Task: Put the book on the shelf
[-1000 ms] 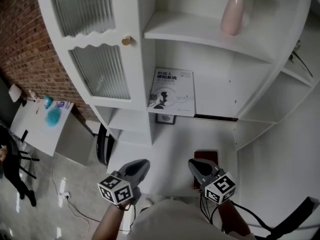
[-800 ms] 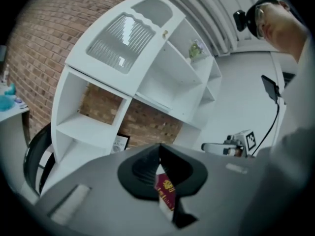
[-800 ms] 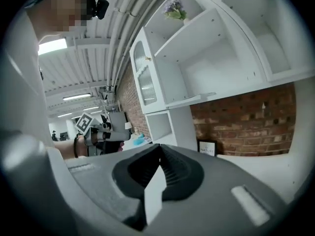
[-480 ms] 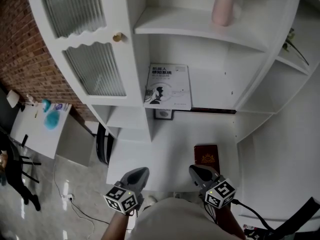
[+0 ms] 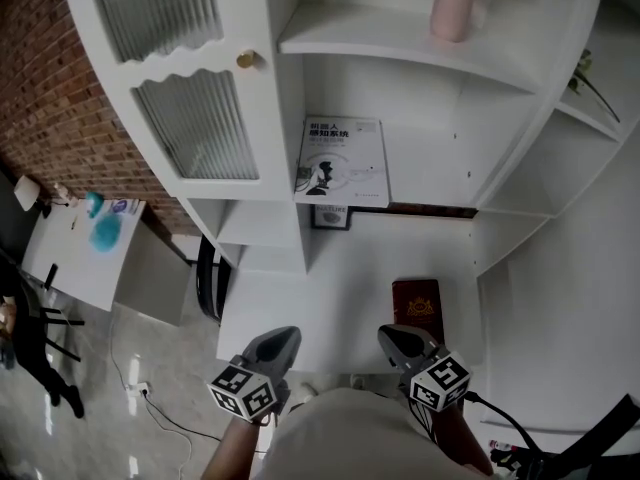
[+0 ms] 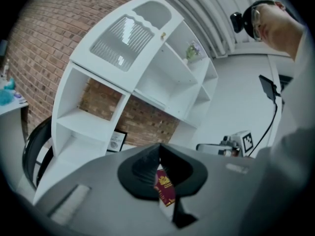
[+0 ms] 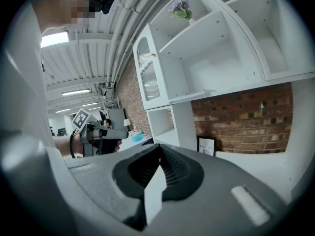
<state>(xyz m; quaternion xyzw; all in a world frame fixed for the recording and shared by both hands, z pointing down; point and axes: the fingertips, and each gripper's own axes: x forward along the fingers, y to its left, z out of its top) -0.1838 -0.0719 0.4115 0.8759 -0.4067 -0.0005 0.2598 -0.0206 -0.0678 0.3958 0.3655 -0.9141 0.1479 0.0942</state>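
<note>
At the bottom edge of the head view, below the white shelf unit point(image 5: 400, 43): two tongs, both empty.

Left tongs point(image 5: 283, 336): jaws together, nothing clamped. The sliver of red past their tips in the left gripper view is the booklet lying further off, not a held thing.

Right tongs point(image 5: 390, 334): jaws together, nothing clamped.

Change since a second ago: both tongs have sunk lower and drawn back from the shelving. The right one then overlapped the near end of the red booklet point(image 5: 417, 303). It now sits apart from it, and the whole cover shows.

Red booklet: flat on the broad lower ledge point(image 5: 320, 298), just ahead of the right tongs, untouched.

White book point(image 5: 343, 161): upright on the shelf above, cover facing out, in the same place as before. A small framed picture point(image 5: 331, 216) stands below it.

Reading: one book is on its shelf and both tongs are shut and withdrawn. Either the placing is finished or the red booklet is next. To take it up, the right tongs would first have to open.
</note>
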